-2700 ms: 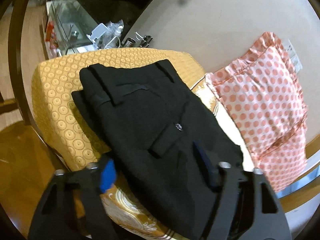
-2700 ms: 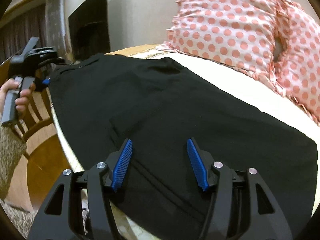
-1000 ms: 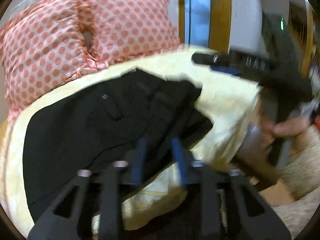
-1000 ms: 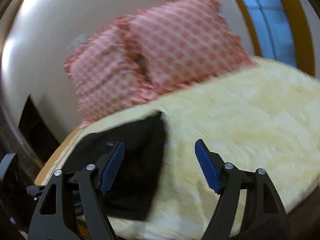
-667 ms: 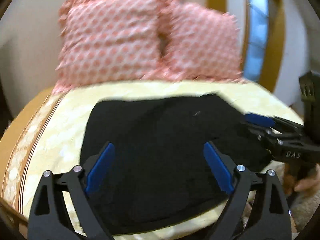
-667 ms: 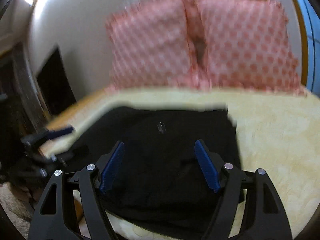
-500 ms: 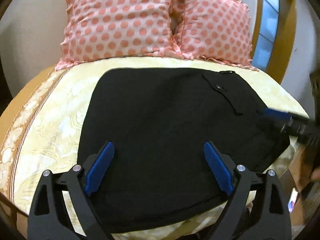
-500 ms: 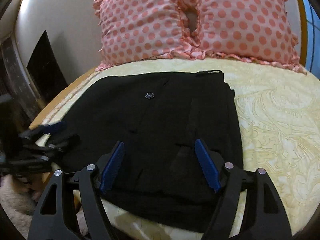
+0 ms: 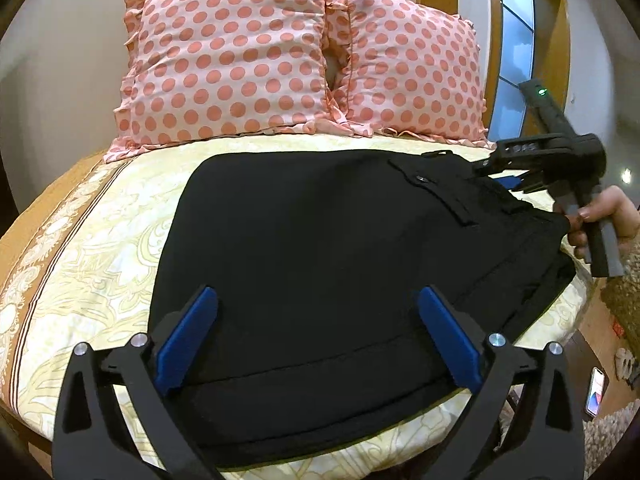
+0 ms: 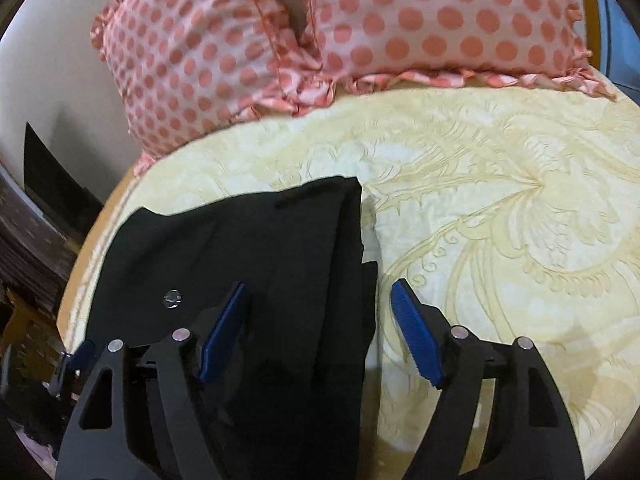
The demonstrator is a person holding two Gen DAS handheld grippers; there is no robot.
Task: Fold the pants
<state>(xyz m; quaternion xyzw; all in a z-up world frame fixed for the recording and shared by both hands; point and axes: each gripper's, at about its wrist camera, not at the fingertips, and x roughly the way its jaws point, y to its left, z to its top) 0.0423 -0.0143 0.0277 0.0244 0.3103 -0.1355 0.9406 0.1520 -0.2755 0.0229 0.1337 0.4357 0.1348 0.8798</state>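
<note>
The black pants (image 9: pixel 320 248) lie folded flat on a yellow patterned bedspread (image 9: pixel 80 264), with the waistband and a buttoned back pocket toward the right. My left gripper (image 9: pixel 316 320) is open and empty, over the pants' near edge. My right gripper (image 10: pixel 316 312) is open and empty, over the waistband edge of the pants (image 10: pixel 256 264), straddling its right side. The right gripper also shows in the left wrist view (image 9: pixel 508 176), held in a hand at the waistband corner.
Two pink polka-dot pillows (image 9: pixel 240 64) lean against the wall at the head of the bed; they also show in the right wrist view (image 10: pixel 360 32). A phone (image 9: pixel 595 396) lies on the floor at the right. The bedspread (image 10: pixel 500 208) stretches right of the pants.
The pants were carried from the yellow chair to the bed and laid flat. The left gripper let go and opened. The right gripper has moved closer, over the waistband edge.
</note>
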